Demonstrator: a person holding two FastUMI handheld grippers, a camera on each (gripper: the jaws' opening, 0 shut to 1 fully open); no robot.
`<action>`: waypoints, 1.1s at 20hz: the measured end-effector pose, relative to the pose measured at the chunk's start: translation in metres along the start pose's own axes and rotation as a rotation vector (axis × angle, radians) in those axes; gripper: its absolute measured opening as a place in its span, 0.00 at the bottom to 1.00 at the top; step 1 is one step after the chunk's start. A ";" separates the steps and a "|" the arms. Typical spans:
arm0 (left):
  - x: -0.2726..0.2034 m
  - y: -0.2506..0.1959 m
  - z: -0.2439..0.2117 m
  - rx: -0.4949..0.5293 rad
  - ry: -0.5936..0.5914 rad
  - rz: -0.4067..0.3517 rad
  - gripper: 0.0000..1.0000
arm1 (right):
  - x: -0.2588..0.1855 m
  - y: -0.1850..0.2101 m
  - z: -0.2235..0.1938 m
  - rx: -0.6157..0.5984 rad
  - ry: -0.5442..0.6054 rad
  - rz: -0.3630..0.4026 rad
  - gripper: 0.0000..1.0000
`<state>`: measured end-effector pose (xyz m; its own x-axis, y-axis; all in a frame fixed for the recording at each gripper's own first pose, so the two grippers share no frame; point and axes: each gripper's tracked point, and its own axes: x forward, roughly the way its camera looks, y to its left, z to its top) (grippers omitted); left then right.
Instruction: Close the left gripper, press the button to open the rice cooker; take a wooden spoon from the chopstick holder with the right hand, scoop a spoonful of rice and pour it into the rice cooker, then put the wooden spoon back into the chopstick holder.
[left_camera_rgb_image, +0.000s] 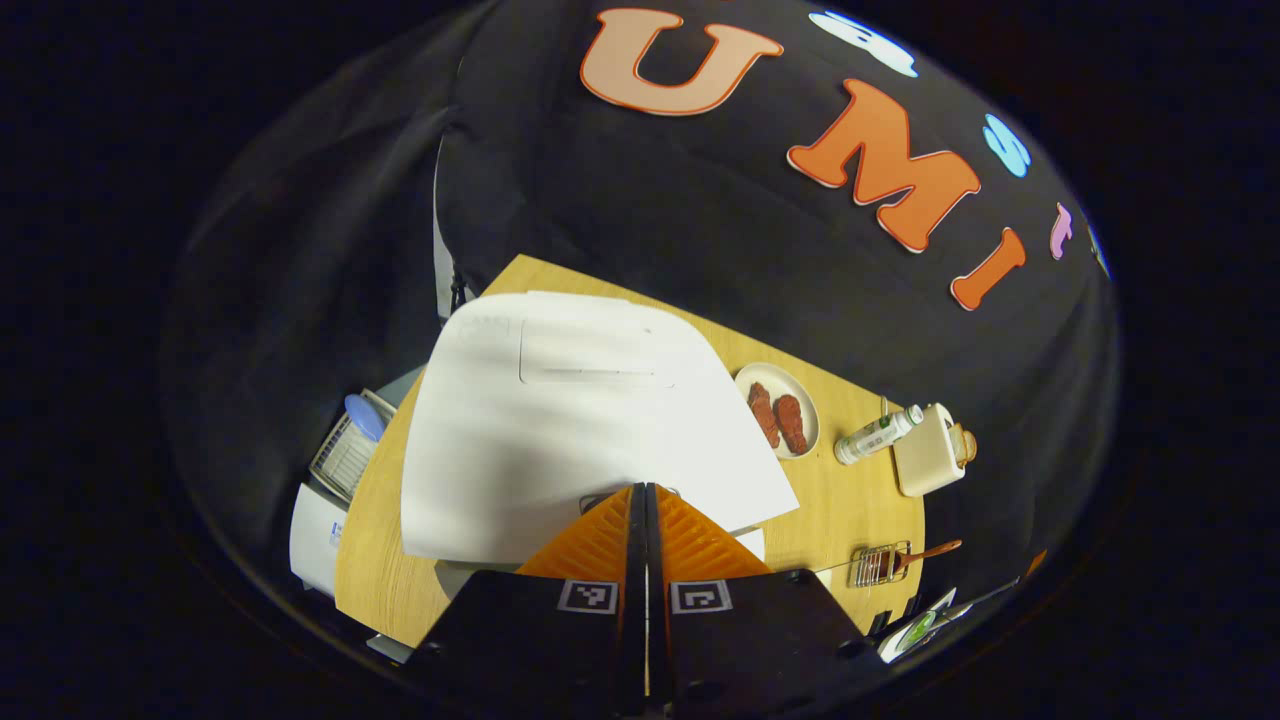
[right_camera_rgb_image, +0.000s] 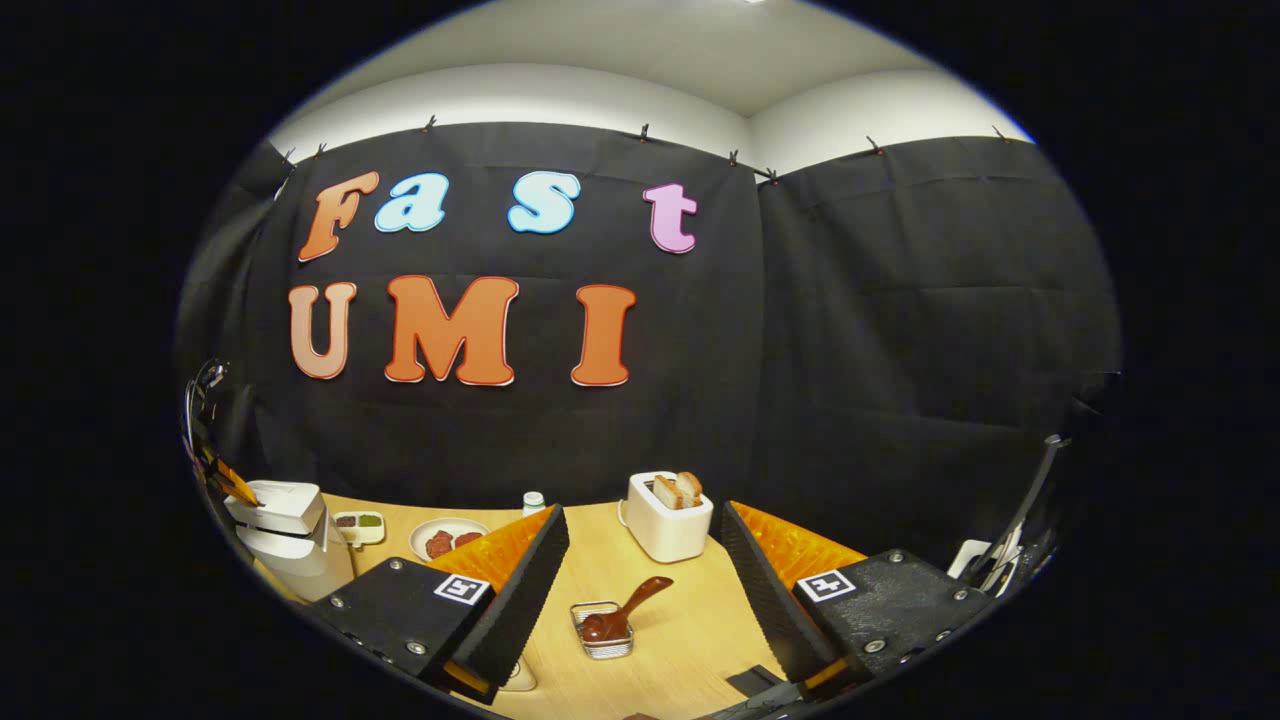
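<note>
The left tongs (left_camera_rgb_image: 645, 490), pressed together, sit at the rice cooker's (left_camera_rgb_image: 570, 420) front edge, while the wooden spoon (right_camera_rgb_image: 622, 612) in the chopstick holder (right_camera_rgb_image: 602, 630) lies straight ahead between the spread right tongs (right_camera_rgb_image: 645, 545), handle leaning up-right.

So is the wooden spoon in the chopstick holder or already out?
In. The wooden spoon rests with its bowl inside the chopstick holder, handle leaning out; the open right gripper is not touching it.
</note>
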<state>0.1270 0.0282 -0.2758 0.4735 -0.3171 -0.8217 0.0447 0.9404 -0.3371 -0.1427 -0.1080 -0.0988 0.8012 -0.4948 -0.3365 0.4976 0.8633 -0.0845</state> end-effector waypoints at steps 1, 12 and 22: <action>-0.008 -0.003 0.012 0.016 -0.052 0.007 0.06 | 0.010 -0.003 -0.005 0.001 0.010 0.011 0.96; -0.096 -0.061 0.014 0.236 -0.477 0.119 0.05 | 0.098 -0.012 -0.146 0.094 0.325 0.140 0.96; -0.147 -0.117 -0.010 0.342 -0.645 0.206 0.87 | 0.162 -0.002 -0.228 0.201 0.507 0.227 0.95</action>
<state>0.0430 -0.0368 -0.1200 0.9176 -0.0954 -0.3859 0.1206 0.9918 0.0415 -0.0903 -0.1673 -0.3673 0.6610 -0.1479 -0.7357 0.4251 0.8817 0.2047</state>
